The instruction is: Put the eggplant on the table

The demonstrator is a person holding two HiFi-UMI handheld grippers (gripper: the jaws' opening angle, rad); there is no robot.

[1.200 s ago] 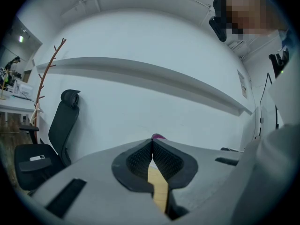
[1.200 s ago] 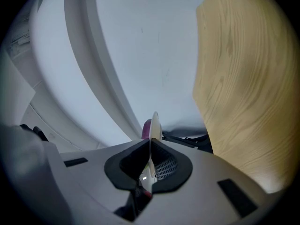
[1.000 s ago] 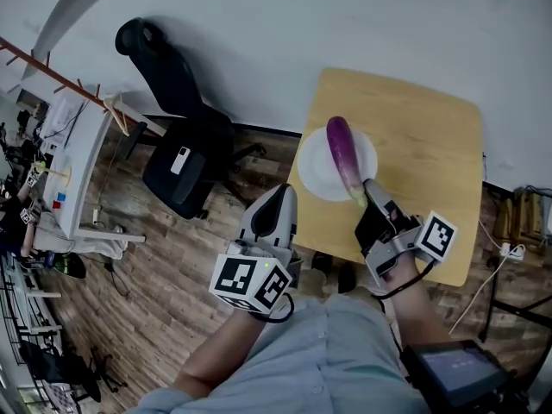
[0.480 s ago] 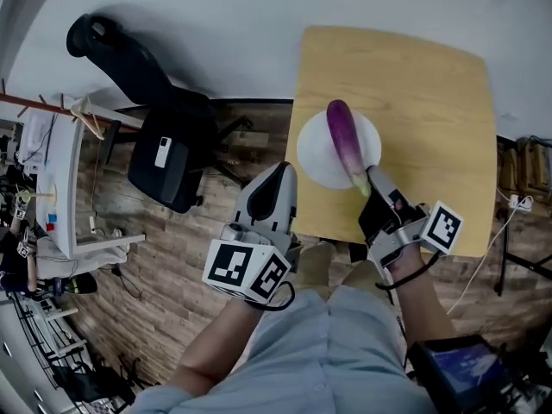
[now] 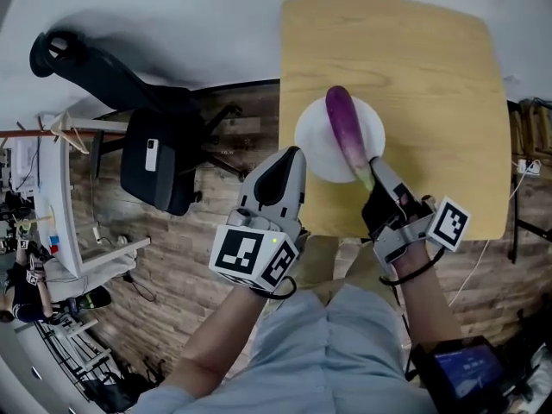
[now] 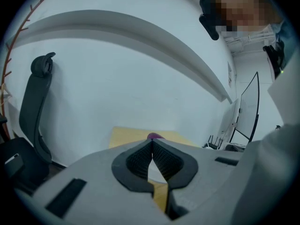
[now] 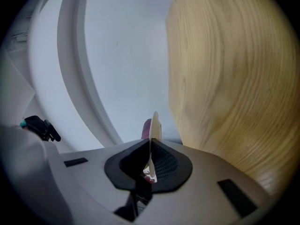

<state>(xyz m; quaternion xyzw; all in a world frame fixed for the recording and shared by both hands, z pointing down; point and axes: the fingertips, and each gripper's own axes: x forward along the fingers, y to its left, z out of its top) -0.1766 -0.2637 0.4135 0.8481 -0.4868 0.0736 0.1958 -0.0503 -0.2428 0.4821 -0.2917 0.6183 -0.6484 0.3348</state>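
Plate (image 5: pixel 315 142) pinched, eggplant (image 5: pixel 347 136) aboard
My right tongs (image 5: pixel 375 171) clench its rim at 5 o'clock; left tongs (image 5: pixel 290 159) clenched empty. I'd tip gently toward the tabletop (image 5: pixel 431 76).

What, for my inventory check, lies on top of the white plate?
A purple eggplant lies across the plate, its green stem end toward the right gripper, which is shut on the plate's rim. The plate's surface beneath the eggplant is covered.

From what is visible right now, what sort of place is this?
Probably an office or lab workroom: a black swivel office chair on wood-plank flooring, a small wooden table, and a white desk at the left edge.
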